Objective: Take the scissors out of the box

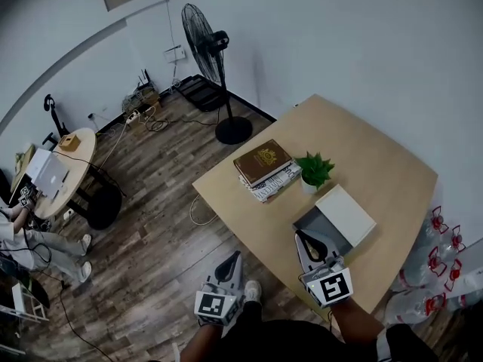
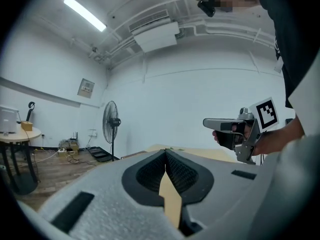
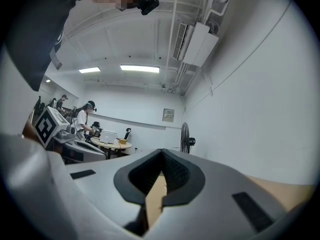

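A dark grey box point(image 1: 323, 225) stands open on the light wooden table point(image 1: 377, 164), with its white lid point(image 1: 346, 214) lying across its far side. The box's inside is dark and no scissors can be made out. My right gripper point(image 1: 300, 234) is shut and empty, its tips at the box's near-left corner. It points level in the right gripper view point(image 3: 161, 151). My left gripper point(image 1: 235, 255) is also shut and empty, over the floor just off the table's near edge. In the left gripper view point(image 2: 165, 154) the tips meet.
A stack of books point(image 1: 264, 170) and a small potted plant point(image 1: 314, 170) sit on the table beyond the box. A standing fan point(image 1: 211, 59) is on the wood floor behind. A round table point(image 1: 64, 164) and a seated person are at the far left. Water bottles point(image 1: 434, 277) stand at right.
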